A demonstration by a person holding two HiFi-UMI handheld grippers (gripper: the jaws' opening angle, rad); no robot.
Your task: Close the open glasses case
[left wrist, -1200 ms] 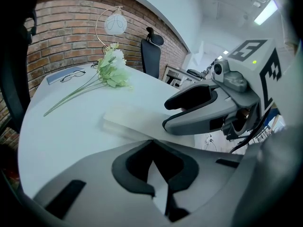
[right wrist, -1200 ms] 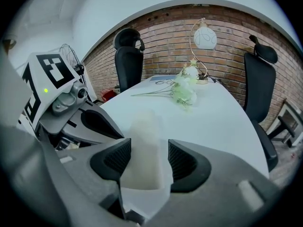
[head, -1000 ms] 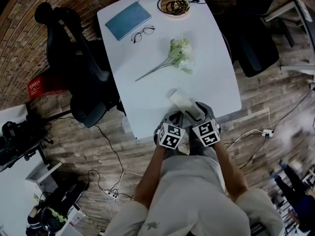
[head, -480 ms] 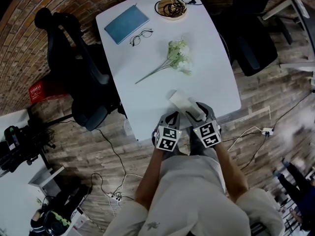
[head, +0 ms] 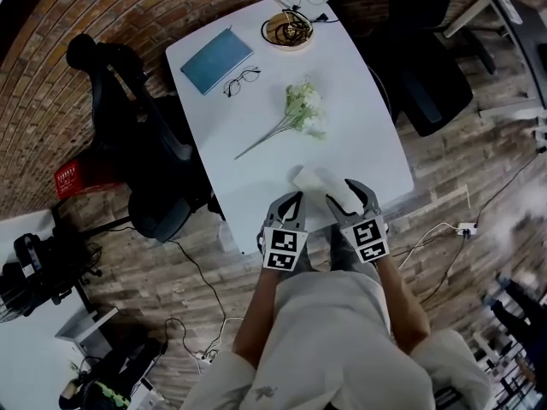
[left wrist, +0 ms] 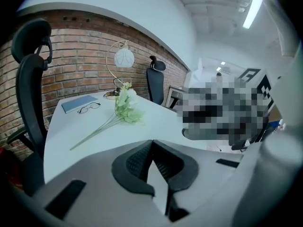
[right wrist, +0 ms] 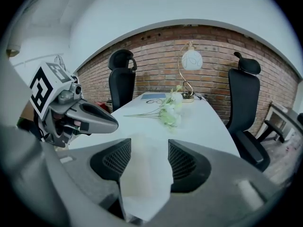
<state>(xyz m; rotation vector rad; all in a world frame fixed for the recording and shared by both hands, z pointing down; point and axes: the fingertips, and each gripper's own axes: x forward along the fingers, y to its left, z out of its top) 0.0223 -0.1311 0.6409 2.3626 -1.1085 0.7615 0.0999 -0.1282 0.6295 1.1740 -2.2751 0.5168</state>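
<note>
My left gripper (left wrist: 152, 146), jaws pressed together and empty, has drawn slightly aside from the pale glasses case (head: 313, 178) at the tabletop's (head: 256, 126) near edge, while my right gripper (right wrist: 149, 161) seems to pinch it, so closing looks unfinished.

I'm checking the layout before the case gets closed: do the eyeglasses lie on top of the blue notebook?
No, the eyeglasses lie on the white table just beside the blue notebook, not on it.

Glasses case (head: 309, 178) partly behind right claw (head: 349, 196)
</note>
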